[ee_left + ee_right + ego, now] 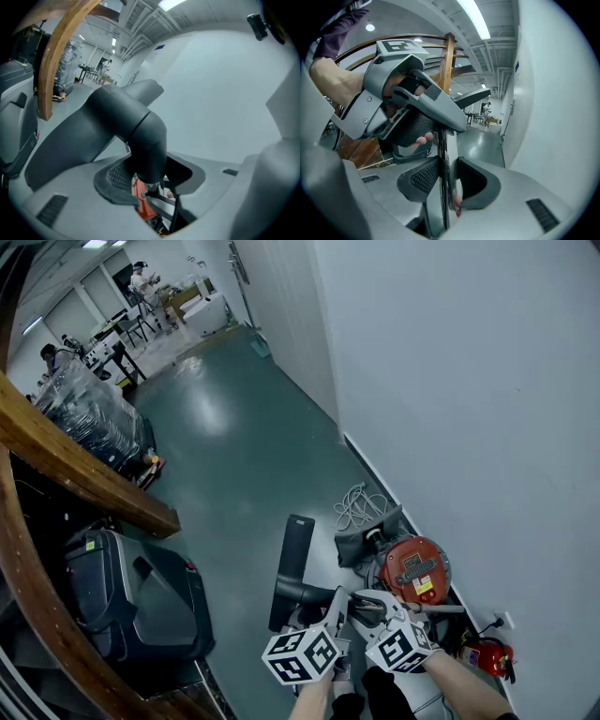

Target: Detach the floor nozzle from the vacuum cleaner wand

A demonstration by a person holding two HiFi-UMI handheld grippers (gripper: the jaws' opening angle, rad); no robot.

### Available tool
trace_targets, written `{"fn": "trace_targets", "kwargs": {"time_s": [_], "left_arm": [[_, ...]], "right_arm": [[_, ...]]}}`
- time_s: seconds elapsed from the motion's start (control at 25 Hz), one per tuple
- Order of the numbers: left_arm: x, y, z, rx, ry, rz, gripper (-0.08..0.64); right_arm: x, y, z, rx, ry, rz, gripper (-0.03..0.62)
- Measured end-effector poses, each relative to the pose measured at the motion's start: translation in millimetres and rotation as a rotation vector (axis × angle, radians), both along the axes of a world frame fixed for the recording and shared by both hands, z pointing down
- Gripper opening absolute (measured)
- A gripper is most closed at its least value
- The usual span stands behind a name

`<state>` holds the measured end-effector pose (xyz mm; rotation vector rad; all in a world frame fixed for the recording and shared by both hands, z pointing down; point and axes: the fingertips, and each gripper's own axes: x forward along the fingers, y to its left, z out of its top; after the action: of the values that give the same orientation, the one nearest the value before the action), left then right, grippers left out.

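The black floor nozzle [293, 559] lies flat on the green floor, and its dark grey neck [140, 133] bends back toward me. My left gripper [337, 607] is shut on that neck, which runs down between the ribbed pads [115, 178]. My right gripper [371, 602] sits just to its right, shut on the shiny metal wand [446, 173]; the wand stands upright between its pads [423, 180]. The left gripper [405, 105], with a hand round its handle, fills the right gripper view's upper left. The red vacuum body [414, 570] lies by the wall.
A white wall [469, 381] runs along the right, with a coiled white cable [359, 505] and a red fire extinguisher [487, 654] at its foot. A black case [136, 601] and a curved wooden beam [84, 474] stand at the left. A wrapped pallet [89, 413] lies farther back.
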<state>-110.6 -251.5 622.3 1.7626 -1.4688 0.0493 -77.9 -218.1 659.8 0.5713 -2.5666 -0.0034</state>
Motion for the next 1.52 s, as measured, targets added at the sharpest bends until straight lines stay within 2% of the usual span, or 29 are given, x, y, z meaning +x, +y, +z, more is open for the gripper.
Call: {"fn": "trace_targets", "kwargs": {"time_s": [0.16,0.24,0.28,0.36,0.44,0.52,0.56,0.68,0.72,0.76,0.84,0.96,1.2,1.32,1.52], "left_arm": [[-2.7,-1.2,2.0,-0.038,0.229,-0.012,0.19],[-5.9,-0.3,1.5,-0.01,0.286,-0.074,0.189],[-8.0,1.1,1.3,0.01,0.28,-0.105,0.189],[-10.6,2.7,0.8,0.034,0.194,-0.126,0.189],[-9.5,0.8,-0.6,0.031,0.065,-0.082,0.189],[-7.3,-1.1,-2.0,0.023,0.004,-0.041,0.19],[-7.2,-0.8,-2.2,0.02,0.021,-0.04,0.19],[-10.1,-1.1,-1.6,0.007,0.213,-0.092,0.19],[-11.0,-2.1,-1.3,0.001,0.255,-0.104,0.189],[-11.8,-2.6,-1.2,-0.002,0.257,-0.105,0.189],[-13.5,-3.1,-3.8,0.012,0.163,-0.077,0.189],[-24.2,-11.5,-21.5,0.078,0.025,-0.048,0.19],[-40.9,-24.6,-47.4,0.137,-0.029,-0.029,0.19],[-44.2,-22.0,-57.2,0.163,-0.072,-0.017,0.192],[-45.4,-16.5,-89.8,0.231,-0.186,0.029,0.193]], "right_arm": [[-2.7,-1.0,1.2,-0.004,0.0,0.002,0.144],[-4.4,0.0,2.2,-0.006,0.003,0.005,0.144],[-5.3,1.0,2.4,-0.006,0.003,0.006,0.144],[-5.8,2.0,2.5,-0.003,0.005,0.008,0.144],[-5.1,0.3,1.7,0.004,0.005,0.011,0.144],[-4.2,-0.9,0.7,0.008,0.004,0.013,0.144],[-4.2,-0.5,0.4,0.006,0.003,0.012,0.144],[-4.7,-0.8,0.3,0.0,-0.002,0.008,0.144],[-5.1,-1.8,0.5,0.0,-0.002,0.007,0.144],[-5.9,-2.4,0.5,0.001,0.0,0.007,0.144],[-7.2,-2.3,0.4,0.004,0.005,0.007,0.144],[-4.7,-3.7,2.5,0.006,0.015,0.003,0.144],[-5.8,-4.7,5.6,-0.015,0.027,-0.008,0.146],[-9.9,-6.1,-13.1,-0.056,-0.056,-0.023,0.167],[-10.9,-10.9,-57.0,-0.153,-0.216,0.003,0.187]]}}
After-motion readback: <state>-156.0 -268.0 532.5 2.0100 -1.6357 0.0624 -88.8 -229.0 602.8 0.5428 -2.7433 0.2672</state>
